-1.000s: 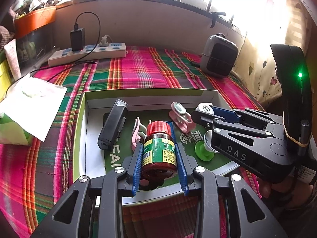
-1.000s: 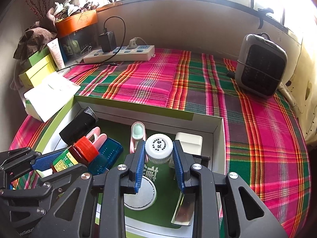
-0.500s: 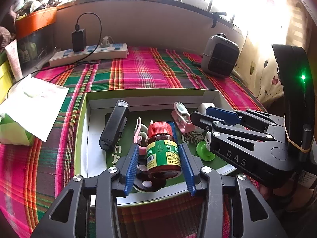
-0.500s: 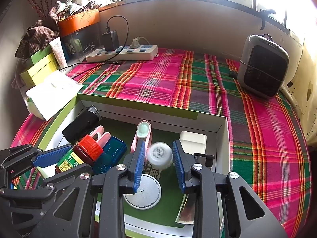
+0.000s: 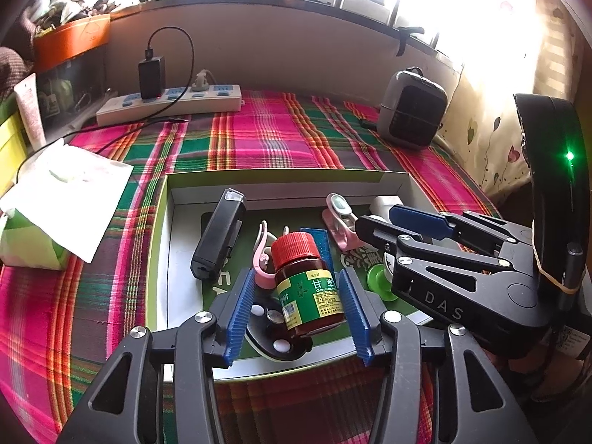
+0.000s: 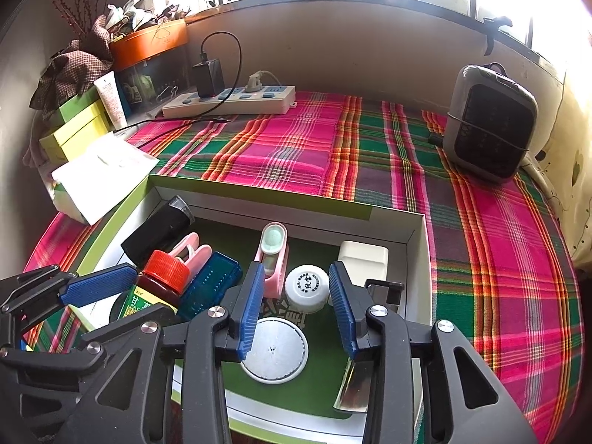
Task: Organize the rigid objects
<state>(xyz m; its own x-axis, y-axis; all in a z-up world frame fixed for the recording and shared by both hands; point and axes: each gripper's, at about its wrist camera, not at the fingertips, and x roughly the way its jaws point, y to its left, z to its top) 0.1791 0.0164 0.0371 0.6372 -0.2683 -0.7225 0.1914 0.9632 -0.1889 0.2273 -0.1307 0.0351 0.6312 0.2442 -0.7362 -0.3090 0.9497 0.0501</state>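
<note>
A brown bottle with a red cap and green label rests in the shallow green-and-white tray, leaning on a dark item under it. It lies between the blue pads of my left gripper; the jaws are opening and a gap shows at the left pad. A small white bottle stands in the tray between the pads of my right gripper. Those jaws are opening too, with space on both sides. Each gripper shows in the other's view: the right gripper, the left gripper.
Also in the tray are a black oblong device, pink clips, a teal case, a white adapter and a round white disc. On the plaid cloth stand a power strip, a grey heater and a tissue pack.
Both pairs of jaws have spread apart and let go of their bottles. The red-capped bottle and the white bottle now rest in the tray. Neither hand has shifted.
</note>
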